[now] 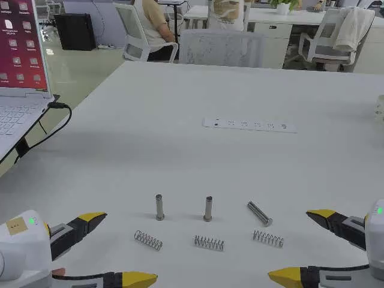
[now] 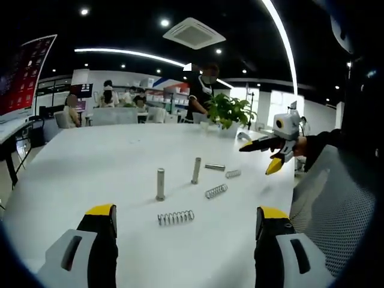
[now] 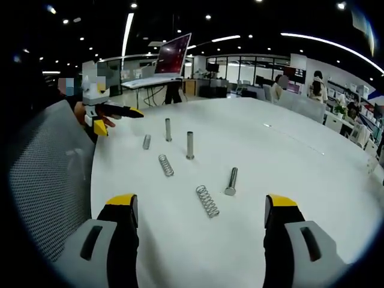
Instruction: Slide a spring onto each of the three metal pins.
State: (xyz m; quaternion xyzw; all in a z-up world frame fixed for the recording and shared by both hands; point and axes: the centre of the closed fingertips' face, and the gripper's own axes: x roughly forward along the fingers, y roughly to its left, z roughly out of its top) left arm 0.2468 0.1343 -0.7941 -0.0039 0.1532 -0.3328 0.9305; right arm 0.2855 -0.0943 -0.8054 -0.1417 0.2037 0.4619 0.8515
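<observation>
Three metal pins sit on the white table: the left pin (image 1: 159,207) and the middle pin (image 1: 207,208) stand upright, the right pin (image 1: 259,213) lies on its side. A spring lies in front of each: left spring (image 1: 148,240), middle spring (image 1: 209,242), right spring (image 1: 267,238). My left gripper (image 1: 114,248) is open at the lower left, short of the left spring (image 2: 176,216) and left pin (image 2: 160,184). My right gripper (image 1: 312,245) is open at the lower right, near the right spring (image 3: 207,200) and the lying pin (image 3: 231,180). Neither holds anything.
A white power strip (image 1: 249,125) lies mid-table beyond the pins. An open laptop (image 1: 18,72) with a black cable (image 1: 51,126) stands at the table's left edge. Office chairs and seated people are past the far edge.
</observation>
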